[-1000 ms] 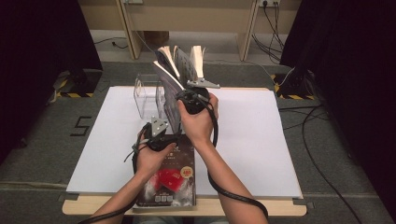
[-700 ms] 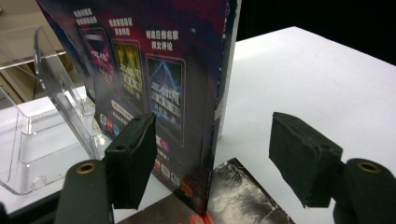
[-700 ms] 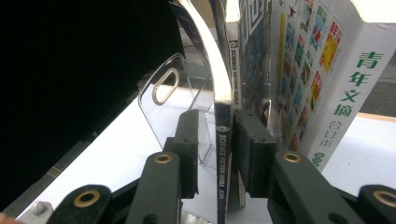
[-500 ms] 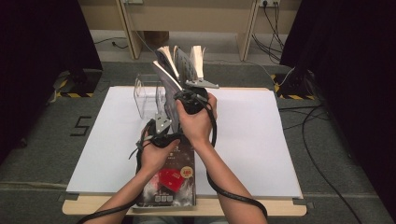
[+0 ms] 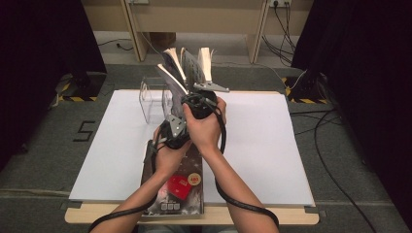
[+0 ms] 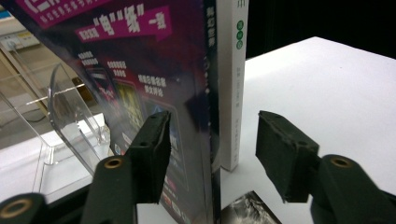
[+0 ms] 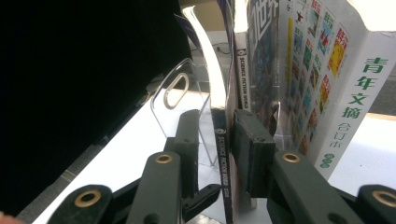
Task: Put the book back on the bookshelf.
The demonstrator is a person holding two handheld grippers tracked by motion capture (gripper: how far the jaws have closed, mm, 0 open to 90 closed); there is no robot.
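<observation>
We see a thin dark magazine [image 7: 223,154] standing on edge at the far middle of the white surface [image 5: 272,145], its spine reading "SCIENCE FICTION WORLD" and its purple cover [image 6: 140,93] leaning to the left. It stands among other upright books: a second magazine with the same spine lettering just behind it, and on its right a thick white-spined book [image 7: 355,102] with green characters. A clear acrylic stand [image 5: 153,97] holds them.

Upright magazines [image 5: 187,70] and the clear acrylic rack [image 5: 153,99] block the table's far middle. Bare white tabletop [image 5: 272,141] lies open to the right.
</observation>
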